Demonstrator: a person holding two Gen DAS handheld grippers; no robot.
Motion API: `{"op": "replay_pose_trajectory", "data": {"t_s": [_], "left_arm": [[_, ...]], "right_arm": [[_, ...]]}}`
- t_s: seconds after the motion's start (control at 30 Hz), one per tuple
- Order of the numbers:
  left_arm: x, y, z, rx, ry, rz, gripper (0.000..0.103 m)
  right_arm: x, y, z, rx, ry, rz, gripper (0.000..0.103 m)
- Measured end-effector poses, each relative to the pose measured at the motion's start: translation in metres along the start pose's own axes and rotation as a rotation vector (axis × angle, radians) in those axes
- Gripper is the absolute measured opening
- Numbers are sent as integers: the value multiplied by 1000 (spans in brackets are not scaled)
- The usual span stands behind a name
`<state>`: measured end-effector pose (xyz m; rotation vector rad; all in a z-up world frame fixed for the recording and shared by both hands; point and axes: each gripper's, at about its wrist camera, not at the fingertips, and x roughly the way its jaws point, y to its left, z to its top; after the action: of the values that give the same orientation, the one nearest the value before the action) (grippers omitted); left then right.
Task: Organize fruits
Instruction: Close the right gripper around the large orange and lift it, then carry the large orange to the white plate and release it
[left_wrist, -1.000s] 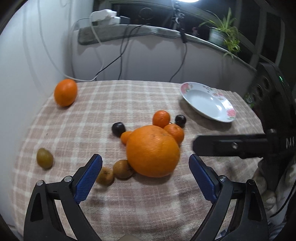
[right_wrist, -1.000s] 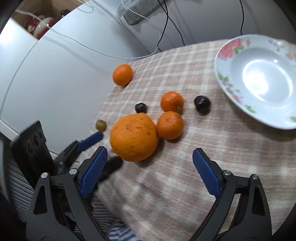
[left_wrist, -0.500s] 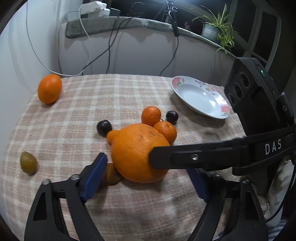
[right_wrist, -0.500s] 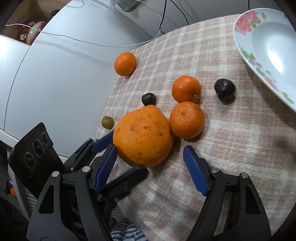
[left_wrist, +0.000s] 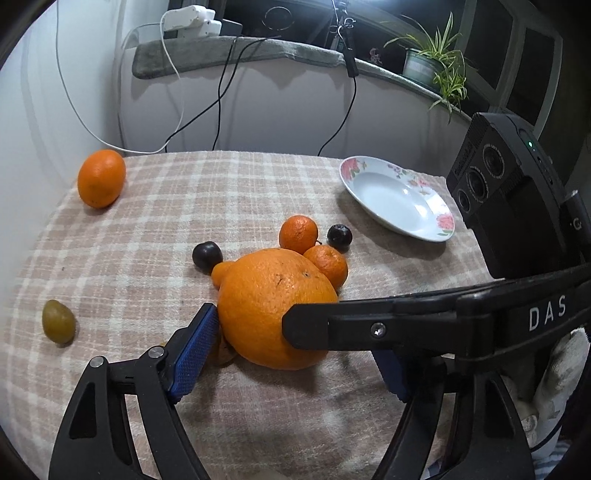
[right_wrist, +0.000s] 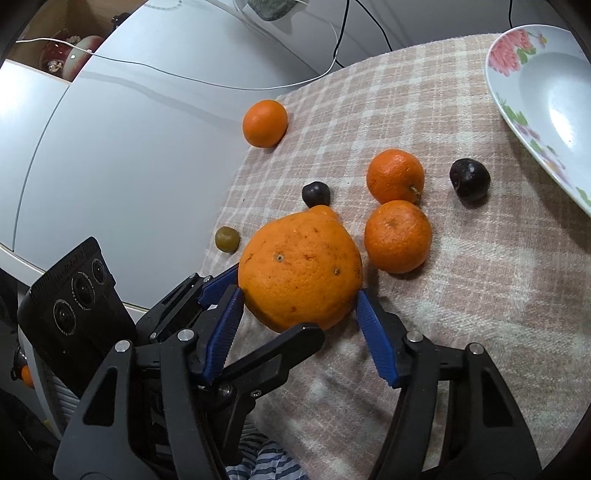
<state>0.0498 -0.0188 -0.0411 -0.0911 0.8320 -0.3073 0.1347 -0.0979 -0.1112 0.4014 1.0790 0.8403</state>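
A big orange (left_wrist: 275, 308) (right_wrist: 301, 271) lies on the checked cloth. My right gripper (right_wrist: 299, 326) has its blue pads against both sides of it, shut on it. My left gripper (left_wrist: 291, 354) is open around the same orange from the other side; its left pad (left_wrist: 194, 349) touches or nearly touches the fruit and its right pad is hidden behind the right gripper's finger (left_wrist: 369, 326). Two mandarins (right_wrist: 397, 236) (right_wrist: 395, 175) and two dark plums (right_wrist: 469, 179) (right_wrist: 316, 194) lie just beyond. A white floral plate (left_wrist: 397, 197) (right_wrist: 543, 99) sits at the far right.
Another orange (left_wrist: 100, 178) (right_wrist: 265, 123) lies at the far left edge of the table, a green-yellow fruit (left_wrist: 58, 322) (right_wrist: 227, 239) near the left edge. Brown fruits peek from under the big orange (left_wrist: 225, 354). Cables and a wall lie behind; a potted plant (left_wrist: 434, 62) stands on the ledge.
Both grippers have moved in on the big orange. The right gripper's jaws have narrowed from wide open onto its sides; the left gripper's jaws have also narrowed around it.
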Motion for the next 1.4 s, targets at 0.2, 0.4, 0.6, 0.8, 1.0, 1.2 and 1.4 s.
{"op": "replay_pose_trajectory", "data": {"t_s": [0.2,0.4,0.6,0.8,1.0,1.2,1.4], "left_arm": [[-7,-7,4,15,-19,3,78],[-9,-18,15,36,-43,-1,78],[-3,-36,32,65,-63,-20,78],[14,-61,47,108,-63,-47,78],[34,-86,64,147,-64,-74,78],[58,-110,79,174,-56,-92,78],[86,-126,94,176,-34,-112,78]], "right_arm": [[-10,1,2,12,-69,21,66],[-30,1,4,1,-102,21,65],[-57,-7,4,-8,-134,12,64],[-82,-26,9,10,-169,-14,64],[-109,-49,15,28,-201,-42,64],[-131,-77,23,42,-220,-66,64],[-146,-105,35,52,-229,-96,64]]}}
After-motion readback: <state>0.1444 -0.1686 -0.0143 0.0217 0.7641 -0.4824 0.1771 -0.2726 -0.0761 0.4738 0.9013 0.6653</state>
